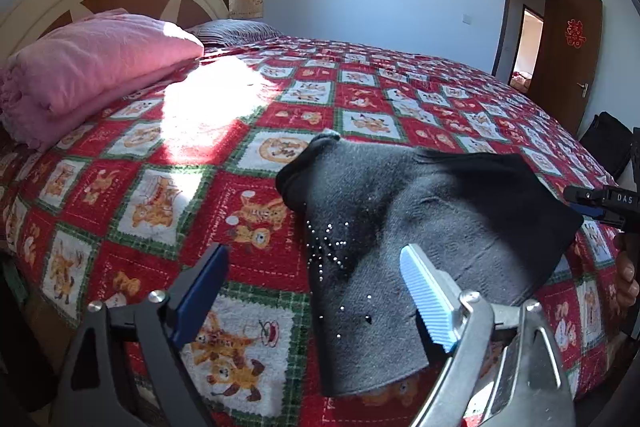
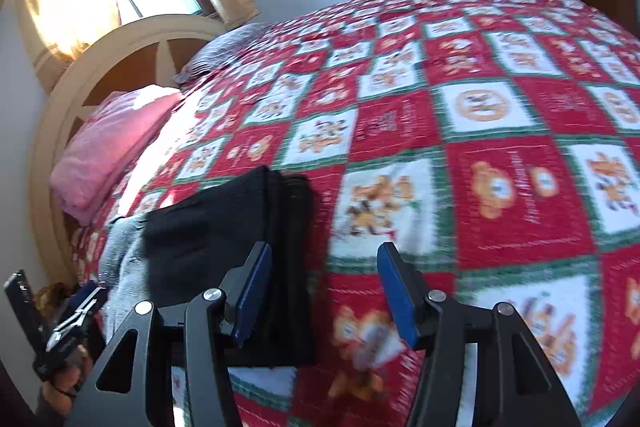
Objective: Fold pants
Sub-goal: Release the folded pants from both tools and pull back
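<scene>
Left gripper (image 1: 316, 291) and right gripper (image 2: 320, 291) hanging unclenched and empty above folded pants (image 1: 420, 227) lying mid-quilt (image 1: 240, 187), risking a finger snagging the loose fold while lifting away.

The right tool (image 2: 322, 291) hangs above the bed (image 2: 500, 131), its 2 blue-padded fingers (image 2: 396, 291) spread apart with nothing between them. Dark folded pants (image 2: 224, 223) lie flat on the red, white and green checked cover, just left of the gap. At the lower left edge the left tool (image 2: 74, 319) shows. A pink pillow (image 2: 112, 143) rests near the headboard (image 2: 132, 39).
</scene>
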A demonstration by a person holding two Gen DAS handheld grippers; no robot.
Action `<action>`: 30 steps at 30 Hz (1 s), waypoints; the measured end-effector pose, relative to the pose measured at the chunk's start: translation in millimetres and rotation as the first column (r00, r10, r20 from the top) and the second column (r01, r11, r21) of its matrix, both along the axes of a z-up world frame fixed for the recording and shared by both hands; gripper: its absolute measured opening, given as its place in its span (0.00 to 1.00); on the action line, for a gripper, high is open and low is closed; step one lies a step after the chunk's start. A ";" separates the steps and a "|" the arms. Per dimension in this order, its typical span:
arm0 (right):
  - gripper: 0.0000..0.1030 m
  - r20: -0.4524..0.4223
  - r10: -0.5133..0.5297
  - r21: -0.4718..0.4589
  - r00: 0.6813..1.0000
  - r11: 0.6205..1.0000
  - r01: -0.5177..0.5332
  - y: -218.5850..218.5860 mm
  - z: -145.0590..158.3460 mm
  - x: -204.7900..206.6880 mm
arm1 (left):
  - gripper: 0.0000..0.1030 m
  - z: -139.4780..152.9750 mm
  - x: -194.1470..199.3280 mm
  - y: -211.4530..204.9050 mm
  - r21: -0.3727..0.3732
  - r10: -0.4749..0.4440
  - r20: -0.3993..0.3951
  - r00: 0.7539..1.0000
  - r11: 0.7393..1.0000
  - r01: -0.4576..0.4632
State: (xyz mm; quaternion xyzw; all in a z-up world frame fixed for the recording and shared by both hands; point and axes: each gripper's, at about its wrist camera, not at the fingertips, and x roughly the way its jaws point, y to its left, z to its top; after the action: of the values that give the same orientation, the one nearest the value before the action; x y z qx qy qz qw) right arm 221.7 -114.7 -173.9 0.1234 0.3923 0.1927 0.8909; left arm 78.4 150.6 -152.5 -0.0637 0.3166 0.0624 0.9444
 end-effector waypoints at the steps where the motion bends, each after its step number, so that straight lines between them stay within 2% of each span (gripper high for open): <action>1: 0.55 0.002 -0.018 -0.009 1.000 1.000 0.018 -5.4 3.8 -6.9 | 0.91 6.0 -4.2 -2.1 0.007 0.000 0.012 1.000 1.000 0.000; 5: 0.59 0.051 -0.040 -0.053 0.998 0.998 0.043 -11.8 25.6 -39.8 | 0.98 31.9 -22.4 -13.6 0.026 0.000 0.071 0.997 1.000 -0.002; 6: 0.62 0.079 -0.024 -0.063 0.997 0.998 0.029 -8.6 35.4 -49.2 | 1.00 38.1 -27.8 -17.3 0.028 -0.010 0.087 0.996 1.000 0.007; 10: 0.63 0.165 0.037 -0.065 0.986 0.998 -0.027 6.3 66.8 -73.9 | 1.00 58.9 -42.7 -27.7 0.029 -0.028 0.134 0.991 0.999 0.025; 13: 0.64 0.209 0.087 -0.102 0.974 0.993 -0.067 19.8 81.0 -92.2 | 1.00 71.4 -50.9 -32.4 0.021 -0.029 0.174 0.984 0.999 0.026; 22: 0.64 0.245 0.158 -0.159 0.957 0.980 -0.121 41.8 92.8 -117.2 | 1.00 80.9 -58.1 -42.4 0.003 -0.040 0.202 0.979 0.999 0.040; 30: 0.64 0.256 0.141 -0.153 0.956 0.983 -0.104 37.8 97.2 -118.5 | 1.00 79.5 -59.4 -44.7 0.010 -0.041 0.195 0.980 0.999 0.040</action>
State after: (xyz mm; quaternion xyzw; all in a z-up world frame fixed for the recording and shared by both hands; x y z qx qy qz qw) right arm 103.2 -76.9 -76.7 0.0098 0.2885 0.2346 0.9282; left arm 18.9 105.9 -73.0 -0.0601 0.2234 0.0376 0.9722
